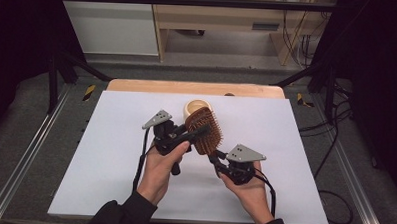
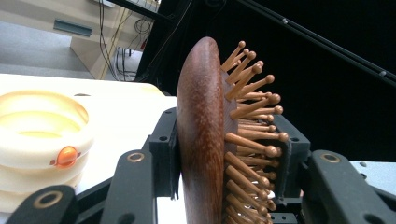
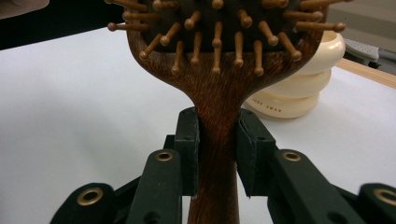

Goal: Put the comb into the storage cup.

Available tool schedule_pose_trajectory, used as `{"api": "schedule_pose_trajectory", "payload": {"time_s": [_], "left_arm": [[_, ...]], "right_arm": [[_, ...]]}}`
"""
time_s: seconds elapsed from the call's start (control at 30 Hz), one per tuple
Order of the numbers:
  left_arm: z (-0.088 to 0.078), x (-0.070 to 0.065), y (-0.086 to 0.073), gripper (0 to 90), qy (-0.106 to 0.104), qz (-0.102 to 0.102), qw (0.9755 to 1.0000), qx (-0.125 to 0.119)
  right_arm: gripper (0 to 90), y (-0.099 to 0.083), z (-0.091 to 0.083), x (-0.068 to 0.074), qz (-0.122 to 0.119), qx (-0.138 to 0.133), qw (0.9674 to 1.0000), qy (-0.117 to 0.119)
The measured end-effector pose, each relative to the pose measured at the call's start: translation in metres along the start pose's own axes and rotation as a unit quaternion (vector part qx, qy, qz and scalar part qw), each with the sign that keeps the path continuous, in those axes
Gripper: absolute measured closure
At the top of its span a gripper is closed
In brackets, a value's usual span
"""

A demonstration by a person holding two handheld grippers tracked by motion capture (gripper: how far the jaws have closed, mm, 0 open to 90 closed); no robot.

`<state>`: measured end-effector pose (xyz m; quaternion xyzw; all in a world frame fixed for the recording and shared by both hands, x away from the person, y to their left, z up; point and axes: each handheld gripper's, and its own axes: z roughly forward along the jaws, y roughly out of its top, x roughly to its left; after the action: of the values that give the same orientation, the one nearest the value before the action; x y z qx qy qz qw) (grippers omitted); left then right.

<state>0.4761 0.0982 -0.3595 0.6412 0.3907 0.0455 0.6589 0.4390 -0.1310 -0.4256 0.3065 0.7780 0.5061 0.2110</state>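
Note:
A dark wooden paddle hairbrush [image 1: 204,130] with wooden pins is held above the white table. My left gripper [image 1: 198,133] is shut across the brush head [image 2: 201,135], one pad on the smooth back, the other against the pins. My right gripper [image 1: 215,157] is shut on the brush handle [image 3: 218,140], just below the head. Behind the brush stands a cream ribbed cup [image 1: 192,108] with an orange button [image 2: 66,156], also visible as the cream cup [image 3: 303,79] past the brush in the right gripper view.
The white board [image 1: 110,154] covers a wooden table whose far edge [image 1: 197,88] shows beyond it. Metal rails [image 1: 30,151] run along both sides. Cables trail from both grippers toward the person's sleeves.

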Motion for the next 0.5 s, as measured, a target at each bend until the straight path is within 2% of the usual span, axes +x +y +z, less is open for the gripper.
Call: {"api": "schedule_pose_trajectory", "payload": {"time_s": [0.27,0.4,0.5], "left_arm": [[0.0005,-0.0006,-0.0001,52.7,0.003,0.004,1.0,0.001],[-0.001,-0.0002,0.0013,52.6,0.008,0.006,0.9999,-0.004],[-0.0027,0.0013,0.0029,52.7,0.014,0.008,0.9999,-0.007]], "right_arm": [[65.8,-0.0017,0.0007,-0.0014,0.01,0.001,0.9999,0.002],[56.5,-0.0023,-0.0001,-0.0017,0.016,0.002,0.9999,0.003],[53.3,-0.0025,-0.002,-0.0018,0.022,-0.001,0.9997,0.005]]}}
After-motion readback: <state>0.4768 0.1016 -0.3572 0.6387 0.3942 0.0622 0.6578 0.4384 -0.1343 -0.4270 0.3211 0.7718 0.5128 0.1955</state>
